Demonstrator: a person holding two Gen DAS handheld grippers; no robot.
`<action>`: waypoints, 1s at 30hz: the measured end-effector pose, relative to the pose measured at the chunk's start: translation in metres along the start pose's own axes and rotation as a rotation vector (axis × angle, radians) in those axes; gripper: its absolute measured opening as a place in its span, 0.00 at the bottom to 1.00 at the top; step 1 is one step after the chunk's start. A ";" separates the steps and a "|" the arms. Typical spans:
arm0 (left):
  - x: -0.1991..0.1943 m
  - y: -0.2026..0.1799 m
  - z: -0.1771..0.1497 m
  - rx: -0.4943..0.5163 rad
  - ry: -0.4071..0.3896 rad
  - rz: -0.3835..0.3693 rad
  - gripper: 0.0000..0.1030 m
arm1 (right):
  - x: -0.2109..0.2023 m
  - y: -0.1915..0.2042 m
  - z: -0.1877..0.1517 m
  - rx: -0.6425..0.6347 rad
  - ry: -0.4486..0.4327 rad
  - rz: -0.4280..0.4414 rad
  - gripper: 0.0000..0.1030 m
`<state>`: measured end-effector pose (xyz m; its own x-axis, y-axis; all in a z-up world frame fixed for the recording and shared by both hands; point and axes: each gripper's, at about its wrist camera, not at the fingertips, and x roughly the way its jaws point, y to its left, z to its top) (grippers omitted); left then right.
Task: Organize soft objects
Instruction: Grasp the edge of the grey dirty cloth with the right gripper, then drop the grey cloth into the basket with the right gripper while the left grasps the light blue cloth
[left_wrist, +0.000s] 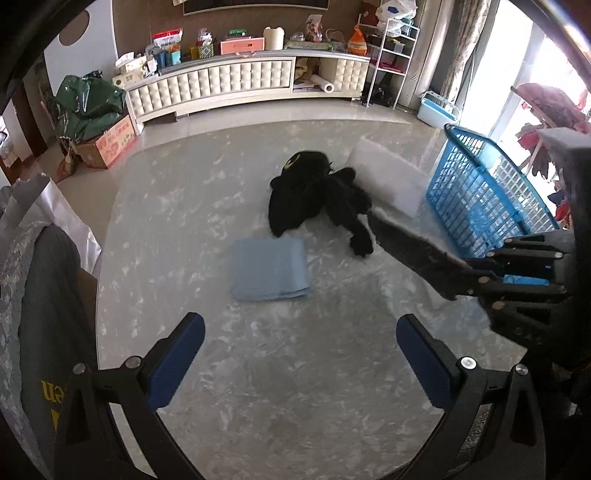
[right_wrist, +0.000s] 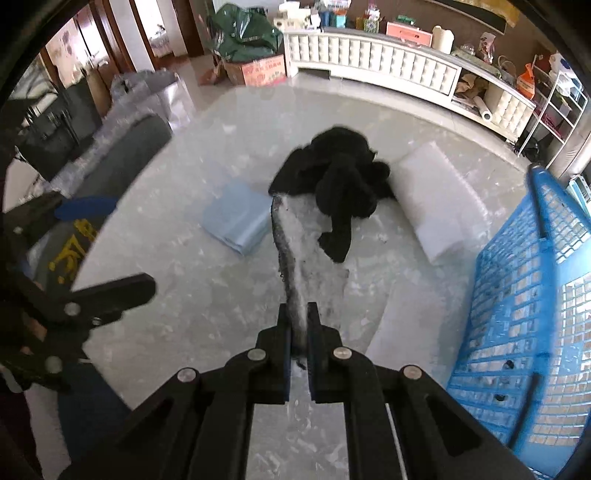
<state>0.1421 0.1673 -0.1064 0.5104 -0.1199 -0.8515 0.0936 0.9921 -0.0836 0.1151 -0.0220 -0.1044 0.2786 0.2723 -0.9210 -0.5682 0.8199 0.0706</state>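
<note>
Right claw (right_wrist: 298, 332) pinches a blurred dark strip (right_wrist: 291, 258), partly hiding it; left claw (left_wrist: 300, 354) gapes empty.

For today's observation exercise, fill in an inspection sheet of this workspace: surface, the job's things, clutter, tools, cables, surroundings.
Surface: round marbled grey table, glossy.
Job's things: black plush toy lying mid-table; folded light-blue cloth flat in front of it; white padded bag beside the toy; grey-and-white flat piece lifted by one end; blue lattice basket at the table's right edge.
Clutter: nothing seen on the table beyond these.
Tools: left tool open, holding nothing, above the bare table; right tool shut on the flat piece.
Cables: nothing seen.
Surroundings: long white tufted cabinet loaded with boxes; cardboard box under a green bag; wire shelf; bright window.
</note>
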 end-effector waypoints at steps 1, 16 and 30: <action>-0.002 -0.002 0.002 0.001 -0.003 0.001 1.00 | -0.006 -0.002 0.001 0.001 -0.009 0.005 0.06; 0.001 0.001 0.030 -0.049 0.003 0.016 1.00 | -0.100 -0.077 0.001 0.079 -0.169 -0.013 0.06; 0.067 0.011 0.040 -0.027 0.102 0.057 1.00 | -0.102 -0.143 -0.017 0.184 -0.170 -0.118 0.06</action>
<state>0.2115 0.1690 -0.1432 0.4248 -0.0605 -0.9033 0.0428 0.9980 -0.0467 0.1544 -0.1760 -0.0269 0.4691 0.2369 -0.8508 -0.3778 0.9246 0.0492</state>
